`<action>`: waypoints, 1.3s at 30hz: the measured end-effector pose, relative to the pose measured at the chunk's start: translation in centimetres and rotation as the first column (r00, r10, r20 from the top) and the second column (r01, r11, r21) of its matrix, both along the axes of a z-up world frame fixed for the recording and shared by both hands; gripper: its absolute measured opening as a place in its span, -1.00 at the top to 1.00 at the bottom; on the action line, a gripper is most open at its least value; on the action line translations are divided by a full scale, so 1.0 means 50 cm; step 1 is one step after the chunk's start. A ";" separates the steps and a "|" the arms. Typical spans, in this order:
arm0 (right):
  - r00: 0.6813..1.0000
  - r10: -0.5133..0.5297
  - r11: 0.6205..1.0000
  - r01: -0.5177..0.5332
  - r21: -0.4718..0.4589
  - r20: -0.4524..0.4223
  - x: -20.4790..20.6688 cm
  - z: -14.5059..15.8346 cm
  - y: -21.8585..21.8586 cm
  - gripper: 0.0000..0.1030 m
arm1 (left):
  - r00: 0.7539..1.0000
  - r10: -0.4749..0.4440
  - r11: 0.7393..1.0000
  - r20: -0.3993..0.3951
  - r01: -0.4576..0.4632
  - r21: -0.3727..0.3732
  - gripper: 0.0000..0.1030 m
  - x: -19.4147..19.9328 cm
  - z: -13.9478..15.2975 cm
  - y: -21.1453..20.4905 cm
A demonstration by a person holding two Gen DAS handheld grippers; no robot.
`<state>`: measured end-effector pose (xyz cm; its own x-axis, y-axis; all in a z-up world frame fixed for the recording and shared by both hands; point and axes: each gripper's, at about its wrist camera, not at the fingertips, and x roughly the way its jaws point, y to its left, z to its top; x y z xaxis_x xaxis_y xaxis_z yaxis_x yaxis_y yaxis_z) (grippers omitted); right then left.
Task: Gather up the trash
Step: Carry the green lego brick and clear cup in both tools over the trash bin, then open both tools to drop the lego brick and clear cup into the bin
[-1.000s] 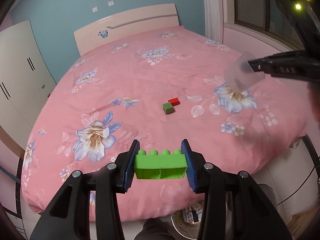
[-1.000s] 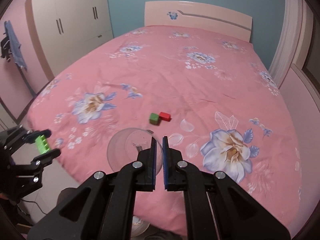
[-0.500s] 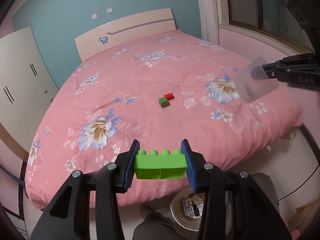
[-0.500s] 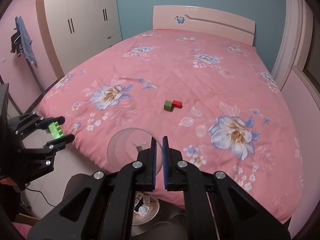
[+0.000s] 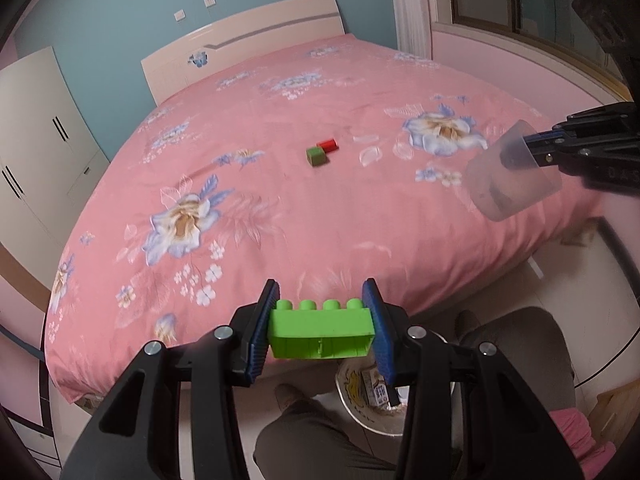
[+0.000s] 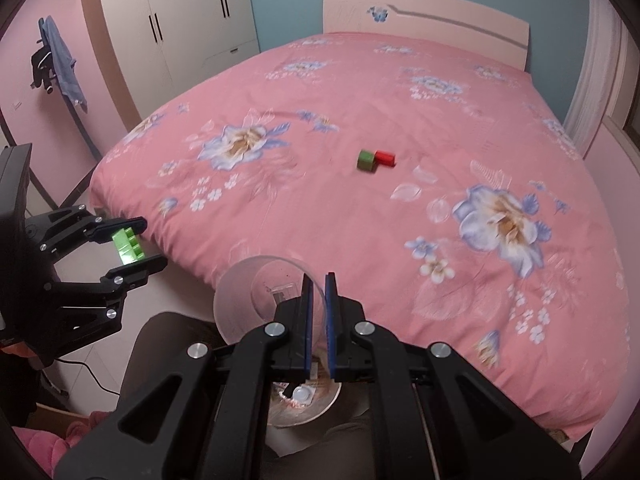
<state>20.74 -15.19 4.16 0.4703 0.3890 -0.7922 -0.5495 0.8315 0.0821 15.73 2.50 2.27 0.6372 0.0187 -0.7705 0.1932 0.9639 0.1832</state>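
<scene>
My left gripper [image 5: 321, 312] is shut on a bright green toy brick [image 5: 320, 334], studs up, held past the foot of the bed. The same brick [image 6: 129, 245] and left gripper [image 6: 138, 240] show at the left of the right wrist view. My right gripper [image 6: 319, 280] is shut on the rim of a clear plastic cup [image 6: 256, 296], which lies on its side with its mouth toward the camera. That cup [image 5: 510, 178] hangs at the right in the left wrist view. A small bin [image 5: 366, 404] with trash stands on the floor below both grippers, also seen as bin [image 6: 316, 404].
A green cube [image 5: 316, 156] and a red block [image 5: 329, 144] lie together mid-bed on the pink flowered cover [image 6: 320, 92]. A person's trouser legs [image 5: 316, 436] flank the bin. White wardrobes [image 6: 176, 20] stand left; a window ledge [image 5: 520, 52] runs along the right.
Both grippers have drawn back from over the bed and sunk toward the floor. The bin and the person's legs have come into view below. The brick and cup stay gripped.
</scene>
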 end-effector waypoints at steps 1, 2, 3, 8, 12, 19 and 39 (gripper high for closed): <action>1.000 0.003 1.000 -0.003 -0.002 -0.006 -0.003 -0.009 0.003 0.86 | 1.000 -0.002 1.000 -0.007 0.002 0.001 0.12 -0.002 -0.008 0.000; 1.000 0.008 1.000 -0.008 -0.007 -0.017 -0.006 -0.022 0.007 0.86 | 1.000 -0.002 1.000 -0.016 0.002 0.002 0.12 -0.002 -0.018 -0.001; 1.000 0.012 1.000 -0.013 -0.010 -0.026 -0.007 -0.032 0.010 0.86 | 1.000 -0.004 1.000 -0.026 0.004 0.003 0.12 -0.003 -0.029 -0.002; 0.997 0.028 0.999 -0.031 -0.029 -0.075 -0.018 -0.094 0.023 0.86 | 0.997 -0.009 1.000 -0.077 0.010 0.008 0.12 -0.006 -0.081 -0.008; 0.992 0.037 0.998 -0.042 -0.038 -0.120 -0.021 -0.144 0.031 0.86 | 0.992 -0.011 1.000 -0.128 0.012 0.013 0.12 -0.004 -0.132 -0.012; 0.978 0.036 0.997 -0.049 -0.056 -0.204 -0.019 -0.246 0.041 0.86 | 0.973 -0.016 1.000 -0.228 0.017 0.003 0.12 0.008 -0.233 -0.021; 0.899 0.051 0.991 -0.101 -0.092 -0.434 -0.015 -0.515 0.078 0.86 | 0.894 -0.025 1.000 -0.447 0.021 -0.013 0.12 0.038 -0.467 -0.047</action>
<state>19.99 -11.29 -21.57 0.0467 0.3091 -0.9499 -0.5433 0.8058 0.2356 17.64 0.16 -21.10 0.2258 0.0011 -0.9742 0.2751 0.9592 0.0649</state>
